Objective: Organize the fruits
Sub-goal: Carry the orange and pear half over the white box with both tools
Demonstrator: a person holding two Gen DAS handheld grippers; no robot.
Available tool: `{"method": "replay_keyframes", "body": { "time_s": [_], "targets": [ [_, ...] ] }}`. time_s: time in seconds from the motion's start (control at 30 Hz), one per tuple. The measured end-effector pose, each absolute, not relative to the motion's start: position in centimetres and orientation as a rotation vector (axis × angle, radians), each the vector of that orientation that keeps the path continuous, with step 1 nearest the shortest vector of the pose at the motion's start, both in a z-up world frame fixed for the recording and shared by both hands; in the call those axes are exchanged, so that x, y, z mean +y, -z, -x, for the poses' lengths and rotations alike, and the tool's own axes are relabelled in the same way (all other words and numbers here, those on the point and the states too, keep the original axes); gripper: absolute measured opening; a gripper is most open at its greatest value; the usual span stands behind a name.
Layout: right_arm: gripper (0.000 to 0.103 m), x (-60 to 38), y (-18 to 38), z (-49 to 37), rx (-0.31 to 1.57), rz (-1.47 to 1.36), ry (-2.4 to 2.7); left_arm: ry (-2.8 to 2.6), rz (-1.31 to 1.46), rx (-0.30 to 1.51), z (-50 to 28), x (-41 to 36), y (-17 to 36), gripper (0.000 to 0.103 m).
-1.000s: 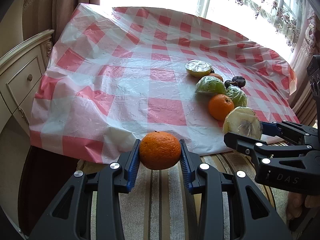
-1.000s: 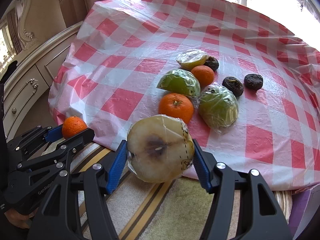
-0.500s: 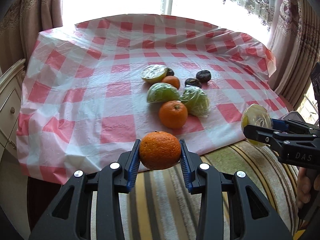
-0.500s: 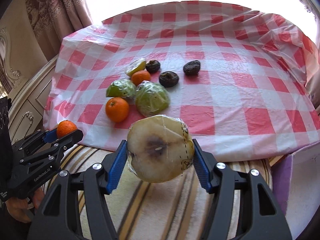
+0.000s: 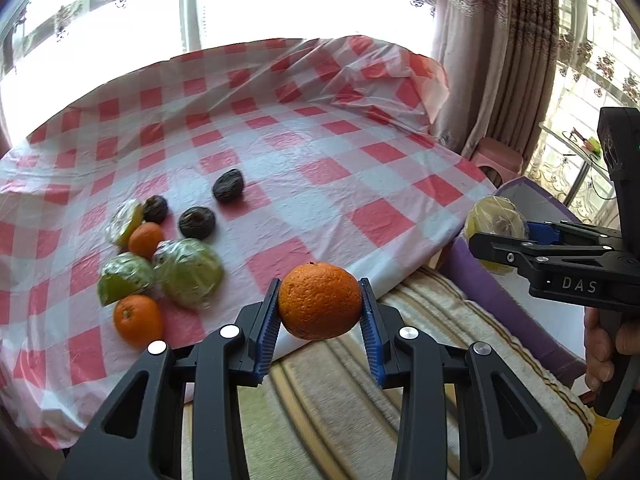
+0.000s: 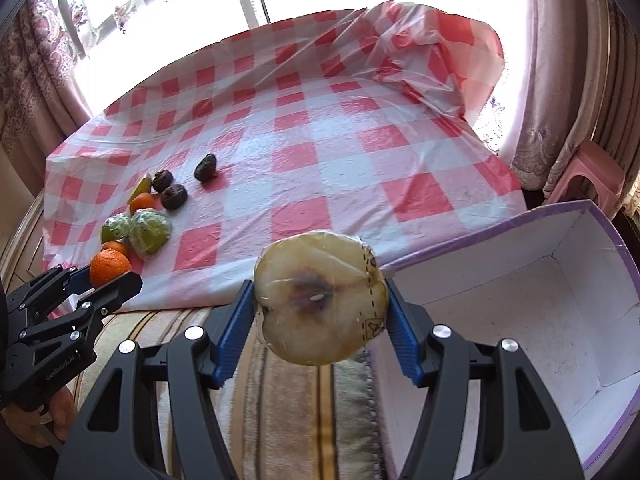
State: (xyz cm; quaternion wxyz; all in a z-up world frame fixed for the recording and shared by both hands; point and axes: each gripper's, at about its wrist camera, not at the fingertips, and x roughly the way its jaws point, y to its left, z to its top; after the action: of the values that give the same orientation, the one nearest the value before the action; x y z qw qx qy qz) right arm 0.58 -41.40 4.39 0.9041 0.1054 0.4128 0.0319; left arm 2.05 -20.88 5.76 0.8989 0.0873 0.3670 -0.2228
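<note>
My left gripper (image 5: 320, 312) is shut on an orange (image 5: 319, 300), held above the striped cushion near the table's front edge. My right gripper (image 6: 320, 308) is shut on a plastic-wrapped apple half (image 6: 320, 296) with a browned core, just left of an open white box with purple trim (image 6: 560, 320). In the left wrist view the right gripper (image 5: 500, 240) and its apple half (image 5: 494, 220) hang over the box (image 5: 520, 200) at the right. The left gripper (image 6: 108, 276) shows at the left of the right wrist view with its orange (image 6: 109, 267).
On the red-checked tablecloth (image 5: 320, 168) lie two oranges (image 5: 138, 320), wrapped green fruit halves (image 5: 188, 276), a wrapped yellow piece (image 5: 124, 222) and three dark dried fruits (image 5: 228, 186). A pink stool (image 6: 592, 172) and curtains stand at the right. A striped cushion (image 5: 340, 420) lies below.
Both grippers have swung to the right with their fruit still held. The fruit pile has slid to the left of both views, and the white box has come into view under the right gripper.
</note>
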Motion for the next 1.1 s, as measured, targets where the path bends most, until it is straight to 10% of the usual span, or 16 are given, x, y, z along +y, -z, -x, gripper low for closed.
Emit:
{"method": "replay_keyframes", "body": {
  "time_s": [1.1],
  "targets": [
    [0.063,-57.9,5.5,-1.4,1.157,-0.339,0.359,0.838,-0.642,1.002,-2.0,-45.7,3.2,0.035]
  ]
}}
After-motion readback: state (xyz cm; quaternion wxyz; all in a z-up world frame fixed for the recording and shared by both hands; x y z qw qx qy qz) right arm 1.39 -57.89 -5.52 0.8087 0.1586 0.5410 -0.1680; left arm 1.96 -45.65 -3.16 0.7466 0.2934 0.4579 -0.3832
